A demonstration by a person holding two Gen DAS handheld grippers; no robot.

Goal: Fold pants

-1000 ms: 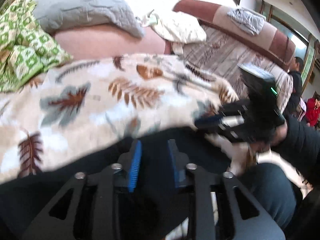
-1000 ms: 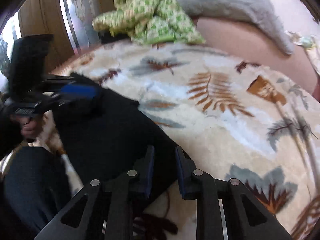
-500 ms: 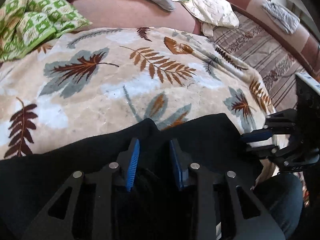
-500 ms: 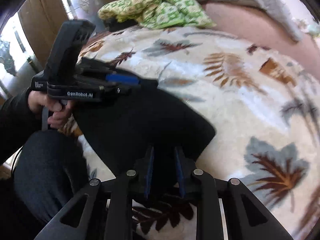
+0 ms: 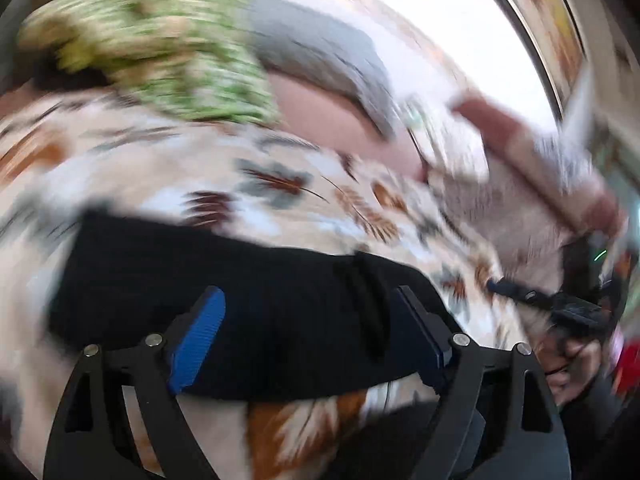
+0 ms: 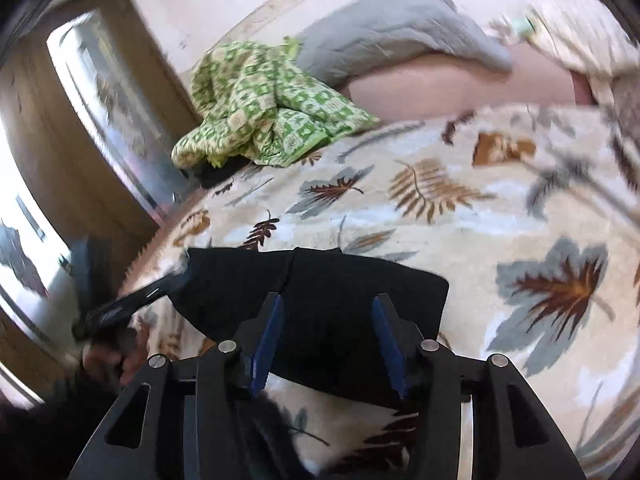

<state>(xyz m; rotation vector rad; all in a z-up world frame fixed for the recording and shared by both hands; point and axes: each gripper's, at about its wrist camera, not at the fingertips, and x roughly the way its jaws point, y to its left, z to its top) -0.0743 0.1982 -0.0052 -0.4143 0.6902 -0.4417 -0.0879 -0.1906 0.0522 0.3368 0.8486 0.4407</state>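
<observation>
Surface: bed under a cream fleece blanket (image 6: 460, 232) printed with brown and grey leaves.
Garment: black fabric pants (image 6: 320, 292), folded into a flat compact shape, lying on the blanket near its front edge.
Right gripper (image 6: 326, 344): black frame, blue-padded fingers (image 6: 267, 344); jaws have just been opening, now parted above the pants, pads not pressing the cloth.
Left gripper (image 6: 160, 286): blurred, at the pants' left corner; a hand (image 6: 106, 360) grips its handle; jaw state unreadable here.
Back of bed: crumpled green-and-white checked cloth (image 6: 264, 108), beside a grey quilted pillow (image 6: 396, 32).
Far left: wooden cabinet with reflective panel (image 6: 104, 92).
</observation>
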